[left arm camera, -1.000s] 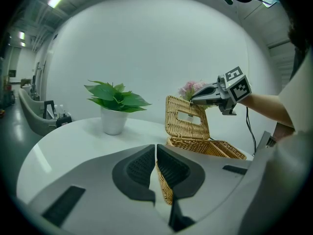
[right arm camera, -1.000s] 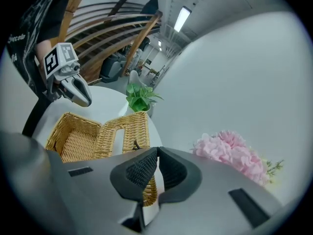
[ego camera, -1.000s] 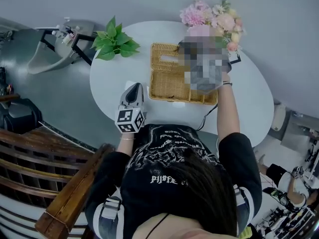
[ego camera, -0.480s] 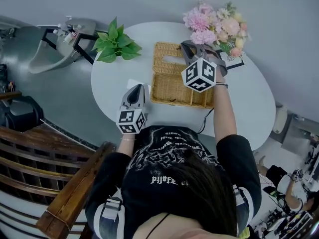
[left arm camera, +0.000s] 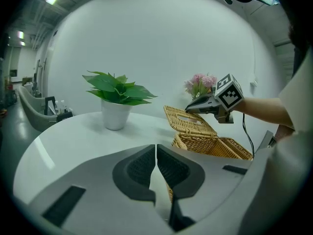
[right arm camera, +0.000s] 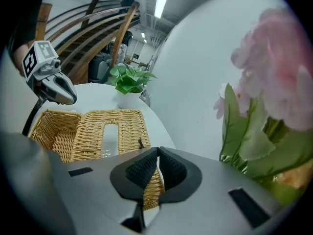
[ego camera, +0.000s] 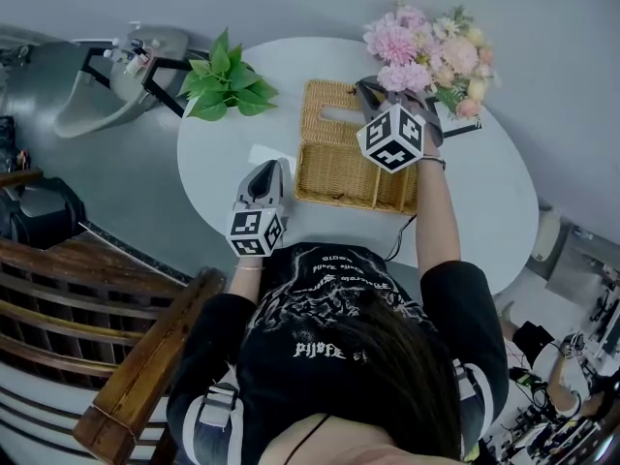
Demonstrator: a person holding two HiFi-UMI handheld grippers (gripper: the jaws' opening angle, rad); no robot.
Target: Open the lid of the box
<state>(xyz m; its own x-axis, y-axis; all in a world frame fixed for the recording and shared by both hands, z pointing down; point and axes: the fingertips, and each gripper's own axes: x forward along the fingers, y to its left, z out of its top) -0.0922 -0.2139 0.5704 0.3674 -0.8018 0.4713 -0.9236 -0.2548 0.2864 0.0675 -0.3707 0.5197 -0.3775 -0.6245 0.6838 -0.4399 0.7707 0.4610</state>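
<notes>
Right claw point(ego camera: 367, 88) is pressed together on the far edge of the lid point(ego camera: 322, 126), and its own view shows the 2 pads meeting with woven wicker pinched just below them. That lid is a flat panel of pale golden wicker with 1 long slot cut through its middle; it is hinged along the box's left side, and the left gripper view shows it raised and tilted above the box point(ego camera: 341, 176). The box is a rectangular basket of the same weave, its inside showing, and it sits near the middle of the round white tabletop point(ego camera: 218, 158), between a potted plant point(ego camera: 222, 82) on its left and a bunch of pink flowers point(ego camera: 435, 48) on its right. The person's right arm reaches out straight over the box, forearm bare, with the marker cube point(ego camera: 392, 136) facing up. Left claw point(ego camera: 264, 170) is closed on nothing, its pads together, held close to the body at the tabletop's near edge, just beside the box's near left corner and pointing forward
</notes>
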